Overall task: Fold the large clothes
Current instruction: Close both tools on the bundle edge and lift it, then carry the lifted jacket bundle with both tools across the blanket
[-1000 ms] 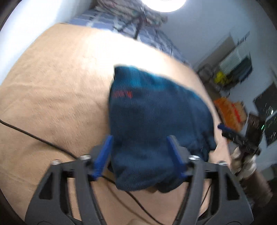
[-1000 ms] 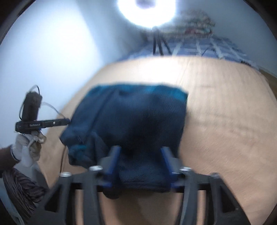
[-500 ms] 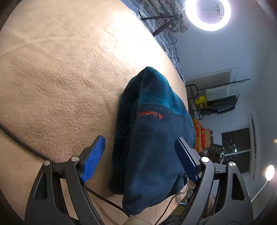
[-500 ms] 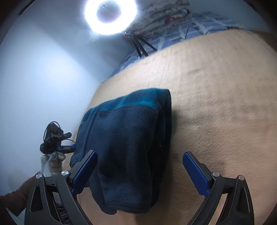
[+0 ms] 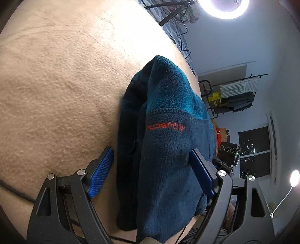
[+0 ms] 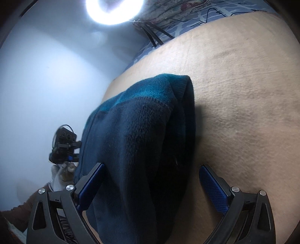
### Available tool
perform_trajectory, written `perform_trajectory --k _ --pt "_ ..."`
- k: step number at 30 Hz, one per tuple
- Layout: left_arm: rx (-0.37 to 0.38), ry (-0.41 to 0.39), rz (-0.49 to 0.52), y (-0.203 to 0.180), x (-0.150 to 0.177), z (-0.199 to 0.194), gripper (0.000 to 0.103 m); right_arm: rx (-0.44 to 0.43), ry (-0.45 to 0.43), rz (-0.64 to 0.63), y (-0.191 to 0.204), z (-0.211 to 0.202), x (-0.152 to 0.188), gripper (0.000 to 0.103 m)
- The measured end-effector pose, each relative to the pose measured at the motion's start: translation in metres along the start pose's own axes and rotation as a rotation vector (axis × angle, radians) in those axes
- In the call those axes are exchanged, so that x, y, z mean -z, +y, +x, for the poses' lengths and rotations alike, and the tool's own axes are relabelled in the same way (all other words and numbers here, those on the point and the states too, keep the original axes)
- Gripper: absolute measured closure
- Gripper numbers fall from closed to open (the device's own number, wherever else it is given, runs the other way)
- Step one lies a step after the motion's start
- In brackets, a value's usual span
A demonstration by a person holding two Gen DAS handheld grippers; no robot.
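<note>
- Straddling the near end of the folded fleece (image 5: 168, 150), the left gripper (image 5: 151, 170) is holding its blue fingers (image 5: 101, 170) wide apart, closing on nothing.
- Flanking the same bundle from the opposite side, the right gripper (image 6: 153, 185) is likewise standing spread, with one pad (image 6: 213, 189) lying over bare blanket.
- Lying as a thick, several-layered packet near the edge of the tan blanket (image 5: 56, 84), the fleece is overhanging that edge slightly toward the cameras.
- Judging by its pile, the garment is behaving as soft, bulky, light and non-slippery; pinching all layers together at a folded edge is probably giving the surest hold.
- Running across the blanket beside the left gripper, a black cable (image 5: 16, 193) is posing a snag risk.
- Standing beyond the bed, a ring light (image 6: 114, 11) and a clothes rack (image 5: 236, 95) are staying well apart.
</note>
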State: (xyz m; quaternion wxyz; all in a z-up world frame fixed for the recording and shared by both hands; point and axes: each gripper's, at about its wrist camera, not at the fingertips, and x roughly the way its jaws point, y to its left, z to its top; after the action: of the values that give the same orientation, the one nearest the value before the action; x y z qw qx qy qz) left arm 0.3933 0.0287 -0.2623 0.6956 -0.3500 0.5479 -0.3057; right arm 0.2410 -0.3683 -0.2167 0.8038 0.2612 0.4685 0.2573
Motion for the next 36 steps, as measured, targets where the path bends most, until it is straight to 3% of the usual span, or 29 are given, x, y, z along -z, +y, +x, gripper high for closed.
perform_trajectory --k 3,9,13,20,27,36 --pt "-0.003 0.006 0.017 -0.005 -0.004 0.008 0.025 -0.039 -0.012 0.013 -0.002 0.007 -0.003 0.001" --pt "-0.060 0.002 0.067 -0.016 0.008 0.013 0.036 -0.042 0.022 -0.025 0.009 0.022 0.004 0.016" --pt "-0.088 -0.022 0.090 -0.022 0.012 0.009 0.046 -0.033 0.026 -0.024 0.013 0.025 0.005 0.038" --pt "-0.193 -0.054 0.194 -0.051 0.021 0.004 0.059 0.120 0.028 -0.134 0.047 0.022 0.009 0.060" --pt "-0.307 -0.096 0.284 -0.080 0.037 -0.006 0.064 0.266 0.019 -0.228 0.074 0.014 0.018 0.067" --pt "-0.395 -0.112 0.397 -0.128 0.067 -0.006 0.066 0.361 0.004 -0.295 0.098 -0.012 0.028 0.070"
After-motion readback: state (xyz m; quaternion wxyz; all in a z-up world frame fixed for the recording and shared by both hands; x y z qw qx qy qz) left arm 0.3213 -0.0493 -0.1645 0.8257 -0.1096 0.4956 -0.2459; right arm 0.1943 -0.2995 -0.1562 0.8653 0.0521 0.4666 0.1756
